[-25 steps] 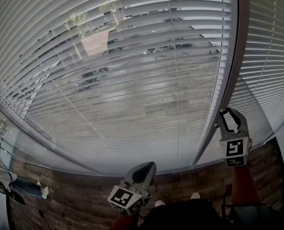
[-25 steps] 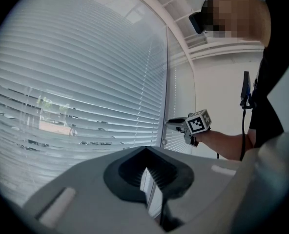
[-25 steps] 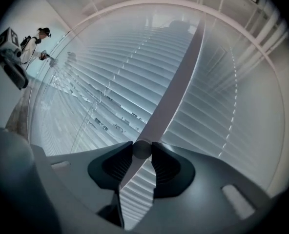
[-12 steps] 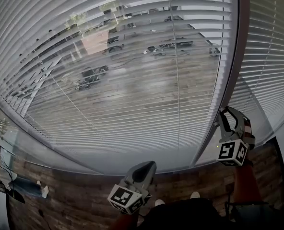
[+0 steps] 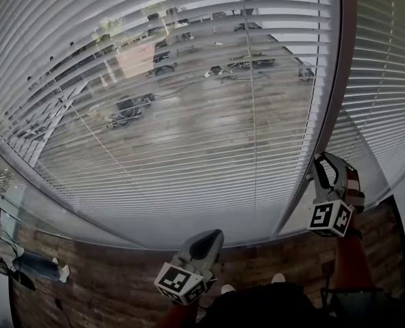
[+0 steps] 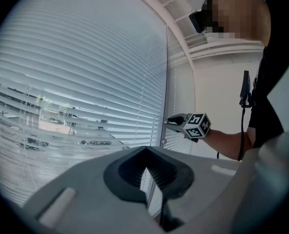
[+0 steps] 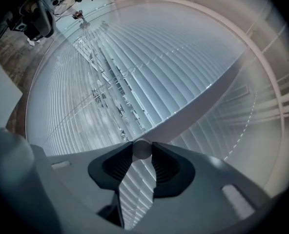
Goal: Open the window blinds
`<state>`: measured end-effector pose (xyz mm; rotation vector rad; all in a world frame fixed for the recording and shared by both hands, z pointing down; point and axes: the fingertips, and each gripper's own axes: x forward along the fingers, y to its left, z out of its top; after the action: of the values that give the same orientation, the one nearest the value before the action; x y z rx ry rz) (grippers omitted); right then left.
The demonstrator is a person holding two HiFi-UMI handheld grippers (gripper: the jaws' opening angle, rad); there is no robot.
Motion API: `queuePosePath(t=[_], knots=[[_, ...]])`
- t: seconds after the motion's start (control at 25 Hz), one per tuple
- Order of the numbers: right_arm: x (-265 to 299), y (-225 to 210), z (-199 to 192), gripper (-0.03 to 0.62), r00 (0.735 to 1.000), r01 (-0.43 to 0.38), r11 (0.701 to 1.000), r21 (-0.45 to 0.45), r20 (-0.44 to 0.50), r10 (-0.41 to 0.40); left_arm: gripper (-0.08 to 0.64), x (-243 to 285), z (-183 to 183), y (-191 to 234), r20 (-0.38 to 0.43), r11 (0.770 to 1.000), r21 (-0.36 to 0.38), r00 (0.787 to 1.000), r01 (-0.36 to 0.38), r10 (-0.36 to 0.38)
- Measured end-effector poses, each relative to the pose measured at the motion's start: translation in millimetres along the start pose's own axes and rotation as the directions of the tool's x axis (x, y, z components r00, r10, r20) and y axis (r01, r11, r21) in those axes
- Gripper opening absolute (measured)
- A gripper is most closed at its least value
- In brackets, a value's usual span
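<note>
The blinds hang down over a wide window, filling most of the head view. Their slats are tilted enough that grey ground and a few dark shapes outside show between them, though the shapes are too small to name. A pale frame post runs down the right side of the blinds, and a second blind hangs beyond it. The right gripper is held up just beside that post at the lower right. In its own view its jaws pinch the round end of a thin wand between their tips, with the slats straight ahead. The left gripper view shows the same gripper from the side, reaching to the edge of the blinds, with a bare forearm behind it. The left gripper sits low in the middle, well apart from the blinds. Its jaws are pressed together at the tips, with nothing between them. Each gripper carries a cube, right and left, whose faces bear black-and-white square markers. These are blocky coded patterns, not letters or words. Below the window, a wooden floor runs along the bottom of the head view.
</note>
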<state>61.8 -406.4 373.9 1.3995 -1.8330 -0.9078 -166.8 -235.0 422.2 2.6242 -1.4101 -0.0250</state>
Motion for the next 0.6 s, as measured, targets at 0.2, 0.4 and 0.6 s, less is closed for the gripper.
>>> queuePosePath(t=[0.2, 0.4, 0.6], knots=[[0.0, -0.1, 0.4, 0.146, 1.0, 0.009, 1.0, -0.007, 0.0, -0.009, 0.0, -1.0, -3.0, 0.8, -0.01, 1.0, 0.011, 1.0, -0.003, 0.003], [-3.4, -4.8, 2.9, 0.153, 0.998, -0.046, 0.97, 0.239, 0.054, 0.034, 0.0, -0.1, -0.9, 1.5, -0.01, 1.0, -0.028, 1.0, -0.001, 0.0], [-5.2, -16.3, -2.4, 0.184, 0.984, -0.16, 0.737, 0.657, 0.162, 0.069, 0.0, -0.2, 0.3, 5.4, -0.011, 0.999, -0.036, 1.0, -0.019, 0.018]])
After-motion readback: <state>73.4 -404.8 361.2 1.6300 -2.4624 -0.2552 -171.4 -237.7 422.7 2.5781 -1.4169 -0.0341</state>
